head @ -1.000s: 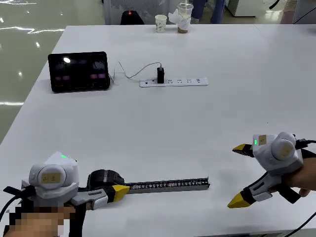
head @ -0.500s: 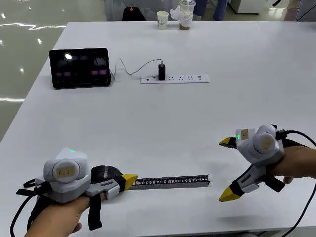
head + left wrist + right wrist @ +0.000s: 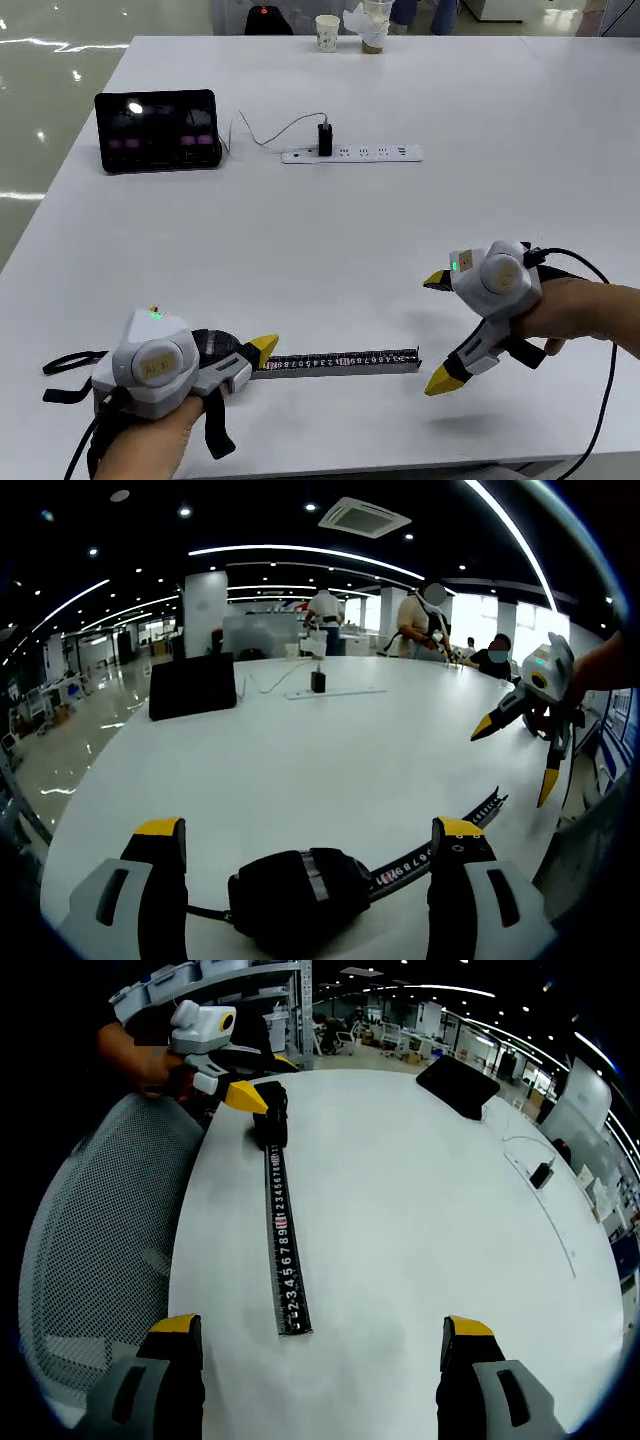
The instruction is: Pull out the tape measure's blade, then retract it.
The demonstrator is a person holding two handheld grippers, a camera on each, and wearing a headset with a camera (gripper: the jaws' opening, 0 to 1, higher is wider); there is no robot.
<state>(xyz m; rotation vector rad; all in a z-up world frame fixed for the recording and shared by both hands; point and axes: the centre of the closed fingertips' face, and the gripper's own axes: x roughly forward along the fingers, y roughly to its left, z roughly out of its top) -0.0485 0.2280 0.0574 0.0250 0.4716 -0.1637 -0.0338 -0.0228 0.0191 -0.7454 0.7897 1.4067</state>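
Clearly the black, rounded tape measure case [image 3: 300, 905] lies on the white worktop [image 3: 350, 230] near its front edge. Its dark blade [image 3: 340, 362], printed with pale numerals, is drawn out flat along the surface. The left tool [image 3: 308, 830] has its yellow-tipped jaws spread wide to either side of the case, with a gap showing on both sides, so it brackets the case without clamping it. The right tool [image 3: 438, 330] is also spread wide and holds nothing. It hangs just beyond the blade's free end, which lies between its two jaws in the right gripper view.

By my reading, the step in hand is taking that free end. It would go best if the left tool closes on the case first to stop it sliding. The right tool should then come down square to the tip and pinch across the blade's width. Any pull should stay along the blade's own line, since a sideways tug could kink it. For the return, feeding the blade back under control would avoid a snap.

The blade's long axis runs across the head view, roughly parallel to the worktop's near edge. Its tip points to the person's right, and the numerals face up. A black tablet [image 3: 157, 130] and a white power strip [image 3: 350, 153] sit well apart, farther back.
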